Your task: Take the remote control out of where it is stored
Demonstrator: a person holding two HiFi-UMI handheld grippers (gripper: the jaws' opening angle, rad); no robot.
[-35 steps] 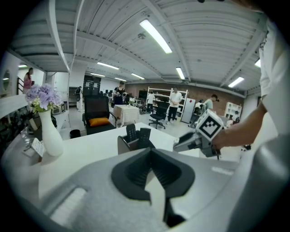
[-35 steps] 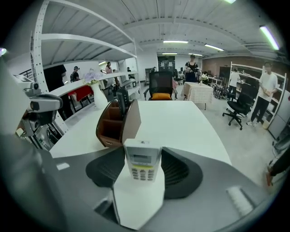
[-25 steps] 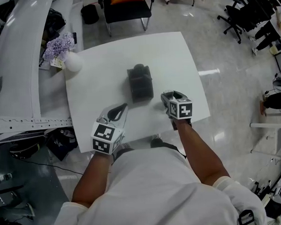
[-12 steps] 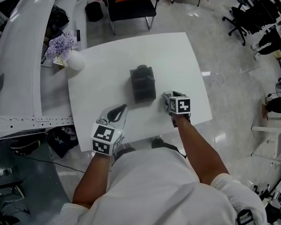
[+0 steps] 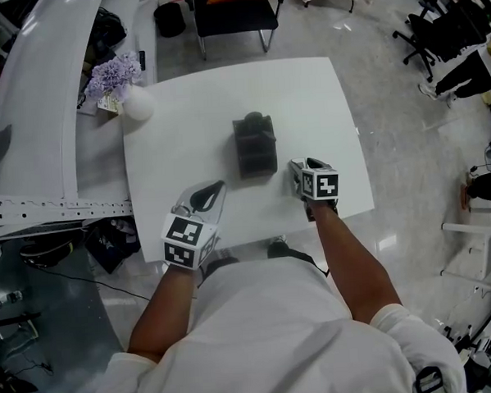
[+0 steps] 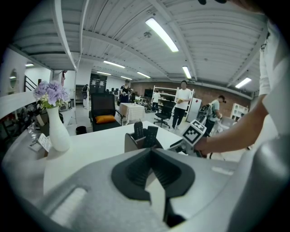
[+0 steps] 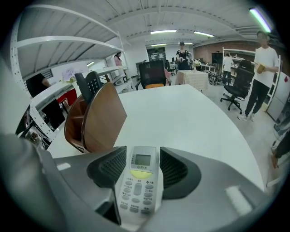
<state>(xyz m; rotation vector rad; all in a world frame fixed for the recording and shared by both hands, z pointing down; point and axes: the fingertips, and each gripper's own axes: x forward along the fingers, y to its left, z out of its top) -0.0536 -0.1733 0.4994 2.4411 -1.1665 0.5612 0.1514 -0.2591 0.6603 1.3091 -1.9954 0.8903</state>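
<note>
Only my right gripper view shows the remote control (image 7: 139, 183): white, with a small screen and a yellow button. My right gripper (image 7: 143, 155) clamps it, jaws just having closed slightly, beside the brown holder (image 7: 97, 118). My left gripper (image 6: 151, 152) stays pinched shut, empty, unmoved since before.

The setting is an open-plan office or lab workspace. Indicators: swivel office chairs (image 5: 421, 30) on a polished floor (image 5: 388, 102), ceiling strip lights (image 6: 161, 34), open shelving (image 6: 159, 93) and a white table (image 5: 306, 90).
</note>
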